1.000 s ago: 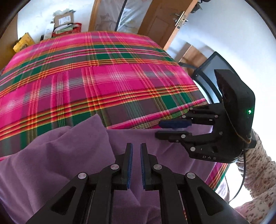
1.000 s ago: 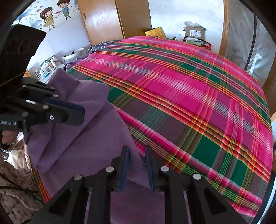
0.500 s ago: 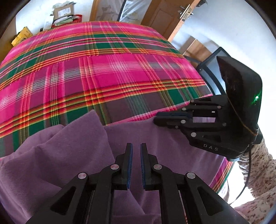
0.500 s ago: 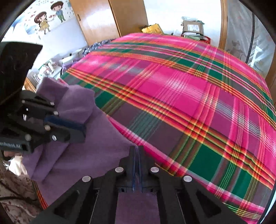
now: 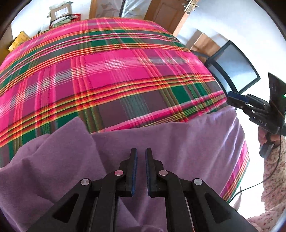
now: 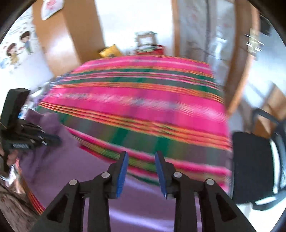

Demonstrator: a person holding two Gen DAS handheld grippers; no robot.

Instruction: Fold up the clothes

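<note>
A bed (image 5: 114,71) fills most of both views, and it is covered by a pink, green and orange checked sheet (image 5: 125,58). On the near edge of the bed lies the purple cloth (image 5: 178,146). It is spread flat on the right side and rises in a loose fold on the left side, and its near part hangs over the edge of the bed. Beside the bed, on the right, stands a black chair (image 6: 253,169). Behind the bed are a wooden door (image 5: 166,14), a cardboard box (image 5: 60,12) and a yellow pack (image 5: 18,40).

The left tongs (image 5: 141,171) are above the middle of the cloth. Their jaws are almost closed, with only a thin gap, and I see no cloth pinched between them. The right tongs (image 6: 141,169) are near the right corner of the cloth, over its edge. Their jaws are opening and nothing is between them. The right view is blurred. A hand (image 5: 266,137) in a flowered sleeve (image 5: 273,174) holds the right tongs.
</note>
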